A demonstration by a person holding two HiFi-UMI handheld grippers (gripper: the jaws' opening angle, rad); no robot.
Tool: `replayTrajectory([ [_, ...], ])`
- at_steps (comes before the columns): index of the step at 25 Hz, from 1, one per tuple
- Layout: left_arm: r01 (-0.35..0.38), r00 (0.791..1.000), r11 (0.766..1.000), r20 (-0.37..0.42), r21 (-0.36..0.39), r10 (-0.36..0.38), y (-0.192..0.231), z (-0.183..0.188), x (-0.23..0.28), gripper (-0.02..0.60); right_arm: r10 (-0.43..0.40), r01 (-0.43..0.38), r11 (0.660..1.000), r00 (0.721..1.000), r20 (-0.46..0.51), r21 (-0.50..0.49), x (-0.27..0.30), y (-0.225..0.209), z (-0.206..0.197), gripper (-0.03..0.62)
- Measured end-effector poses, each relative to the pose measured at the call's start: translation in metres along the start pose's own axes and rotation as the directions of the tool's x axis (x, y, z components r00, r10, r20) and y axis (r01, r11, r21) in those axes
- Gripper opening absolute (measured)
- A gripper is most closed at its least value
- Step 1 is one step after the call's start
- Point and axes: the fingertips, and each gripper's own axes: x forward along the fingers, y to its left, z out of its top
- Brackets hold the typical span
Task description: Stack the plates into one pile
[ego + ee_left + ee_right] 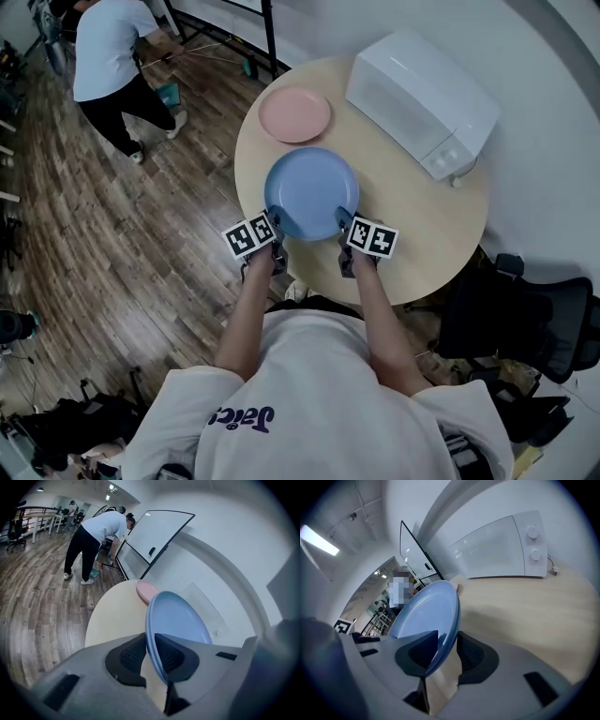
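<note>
A wooden floor (141,244) fills the left of the head view. On it, well away from the counter, a person (111,66) in a white top and dark trousers bends toward the foot of a whiteboard (154,538). A black office chair (520,319) stands against the white wall at the right.

The round, pale counter (431,234) sits between them. A white oven (422,98) with two knobs at one end lies across its far right part, close to the wall.

The blue plate (311,192) is over the near middle of the counter. It is held by its near rim from both sides, and the right gripper view shows its shadow on the wood beneath it. It is tipped, its far edge higher than the gripped edge. The pink plate (294,114) lies flat on the counter beyond it, near the far left edge and left of the oven, apart from the blue one.

The left gripper (274,227) holds the plate's near left rim. In its own view the ribbed fingers (133,654) are drawn nearly together, with only the thin rim pinched between them. The right gripper (345,225) holds the near right rim. Its fingers (472,653) stand somewhat wider, closed on the rim where it curves up, the plate's upper face against the inner finger.
</note>
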Motion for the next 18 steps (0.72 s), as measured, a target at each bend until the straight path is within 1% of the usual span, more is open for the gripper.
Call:
replayTrajectory([
  [5, -0.026, 1.000, 1.000, 0.002, 0.015, 0.026, -0.009, -0.007, -0.012, 0.063, 0.030, -0.030, 0.999, 1.000, 0.001, 0.017, -0.008, -0.002, 0.003, 0.125],
  [10, -0.031, 0.999, 0.999, 0.018, 0.017, 0.031, -0.009, 0.002, -0.016, 0.061, 0.057, -0.058, 0.998, 0.998, 0.002, 0.026, -0.002, 0.003, 0.006, 0.118],
  [14, -0.019, 1.000, 1.000, 0.018, 0.022, 0.019, -0.005, 0.021, -0.003, 0.061, 0.042, -0.042, 0.999, 0.999, 0.015, 0.022, 0.011, 0.009, 0.019, 0.120],
  [18, 0.013, 1.000, 0.998, 0.000, 0.056, -0.013, -0.004, 0.057, 0.028, 0.061, 0.011, -0.013, 0.999, 0.999, 0.053, 0.042, 0.040, 0.013, 0.045, 0.120],
])
